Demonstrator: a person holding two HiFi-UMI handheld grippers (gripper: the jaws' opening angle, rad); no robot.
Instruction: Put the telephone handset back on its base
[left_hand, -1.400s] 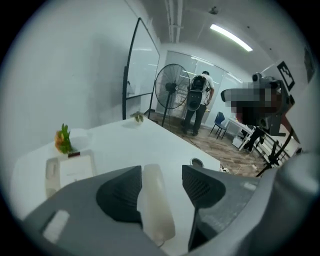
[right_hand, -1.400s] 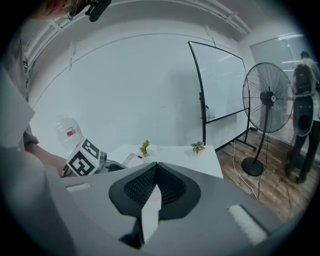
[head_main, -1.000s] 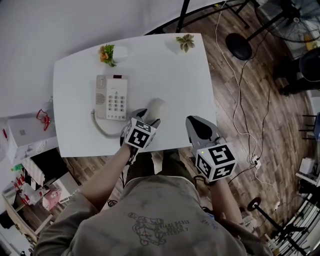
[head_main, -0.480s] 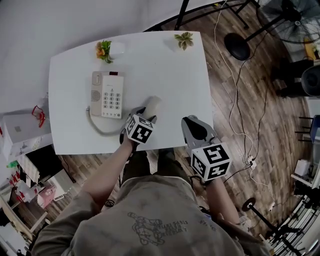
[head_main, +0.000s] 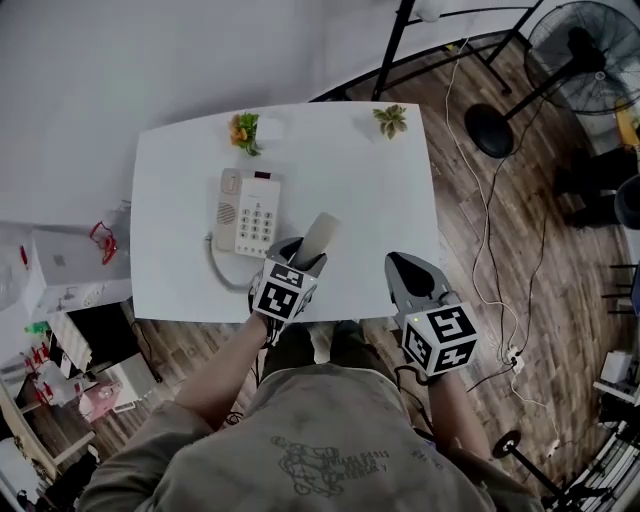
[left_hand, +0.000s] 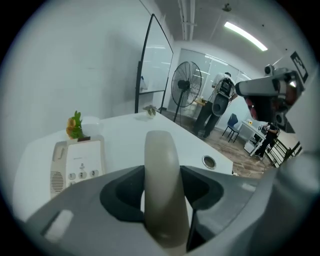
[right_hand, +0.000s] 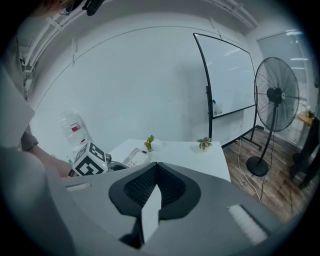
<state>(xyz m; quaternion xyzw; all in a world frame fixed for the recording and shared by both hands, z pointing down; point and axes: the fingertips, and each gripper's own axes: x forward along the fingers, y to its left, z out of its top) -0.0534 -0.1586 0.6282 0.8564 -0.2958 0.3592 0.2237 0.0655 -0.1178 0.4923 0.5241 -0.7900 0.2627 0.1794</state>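
Observation:
The beige telephone base (head_main: 251, 213) with its keypad lies on the white table (head_main: 350, 190), left of centre; the same base (left_hand: 77, 162) shows at the left of the left gripper view. My left gripper (head_main: 296, 257) is shut on the beige handset (head_main: 319, 239), which is held above the table's front part, just right of the base. The handset (left_hand: 162, 185) fills the gap between the jaws. Its coiled cord (head_main: 222, 267) runs from the base round to the gripper. My right gripper (head_main: 408, 272) hangs at the table's front right edge, shut and holding nothing.
A small orange-flowered plant (head_main: 243, 130) and a small green plant (head_main: 392, 119) stand at the table's far edge. Cables (head_main: 488, 240) trail over the wooden floor on the right, beside a standing fan (head_main: 585, 55). White boxes (head_main: 62, 265) sit to the left.
The left gripper has lifted the handset off the table and tilted it up. The head camera has shifted, so the table sits further right in the view.

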